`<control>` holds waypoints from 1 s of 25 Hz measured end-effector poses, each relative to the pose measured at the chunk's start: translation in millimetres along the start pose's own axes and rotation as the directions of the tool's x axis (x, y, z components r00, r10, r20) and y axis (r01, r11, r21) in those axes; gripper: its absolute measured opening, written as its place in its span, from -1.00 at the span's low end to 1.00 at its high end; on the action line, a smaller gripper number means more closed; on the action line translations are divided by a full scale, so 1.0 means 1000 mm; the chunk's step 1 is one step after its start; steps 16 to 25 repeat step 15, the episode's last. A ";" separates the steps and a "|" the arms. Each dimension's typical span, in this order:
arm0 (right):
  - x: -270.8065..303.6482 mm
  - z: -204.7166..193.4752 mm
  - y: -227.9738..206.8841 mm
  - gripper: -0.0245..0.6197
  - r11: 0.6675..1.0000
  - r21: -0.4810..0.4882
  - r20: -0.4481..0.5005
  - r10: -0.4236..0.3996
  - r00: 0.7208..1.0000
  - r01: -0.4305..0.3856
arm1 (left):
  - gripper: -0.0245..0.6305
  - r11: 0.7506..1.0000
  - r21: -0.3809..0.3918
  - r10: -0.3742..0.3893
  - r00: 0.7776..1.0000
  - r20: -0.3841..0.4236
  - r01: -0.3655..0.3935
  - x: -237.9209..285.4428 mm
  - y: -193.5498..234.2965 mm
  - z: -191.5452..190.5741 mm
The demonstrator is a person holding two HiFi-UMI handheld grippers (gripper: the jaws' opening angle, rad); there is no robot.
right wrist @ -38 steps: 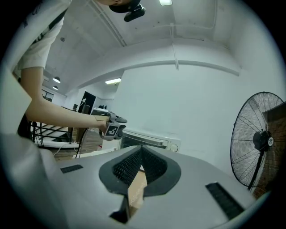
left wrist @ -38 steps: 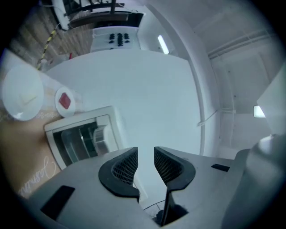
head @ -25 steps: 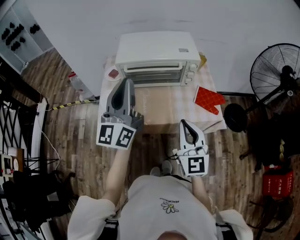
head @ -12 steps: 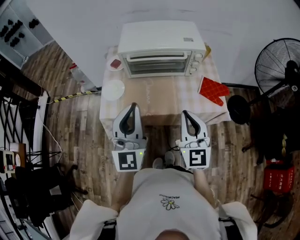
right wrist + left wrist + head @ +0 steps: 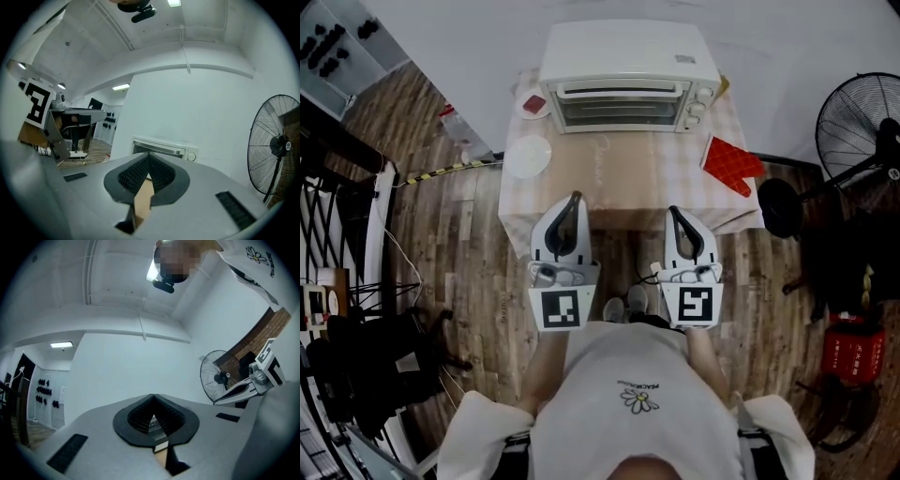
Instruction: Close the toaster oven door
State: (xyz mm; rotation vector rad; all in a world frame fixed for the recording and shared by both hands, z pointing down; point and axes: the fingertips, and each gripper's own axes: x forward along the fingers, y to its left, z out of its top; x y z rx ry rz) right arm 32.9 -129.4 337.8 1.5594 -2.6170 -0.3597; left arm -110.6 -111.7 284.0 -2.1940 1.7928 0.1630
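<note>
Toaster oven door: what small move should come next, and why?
Probably just hold both grippers where they are: the toaster oven door looks already shut, and the left gripper and right gripper, shut and empty, sit by the table's near edge.

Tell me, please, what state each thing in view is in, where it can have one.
toaster oven door: closed.
left tongs: shut, empty.
right tongs: shut, empty.
white plate: empty.
red oven mitt: lying flat.
fan: upright; running or not cannot be told.
</note>
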 end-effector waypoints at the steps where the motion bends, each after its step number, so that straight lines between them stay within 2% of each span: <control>1: -0.001 -0.001 0.000 -0.90 1.000 0.007 -0.003 -0.003 1.000 0.003 | -0.87 1.000 0.002 0.003 1.000 -0.003 -0.003 -0.001 0.000 -0.001; 25: -0.003 0.000 -0.005 -0.90 1.000 0.007 0.009 0.001 1.000 -0.001 | -0.87 1.000 0.006 -0.002 0.999 -0.037 0.002 -0.004 -0.011 -0.005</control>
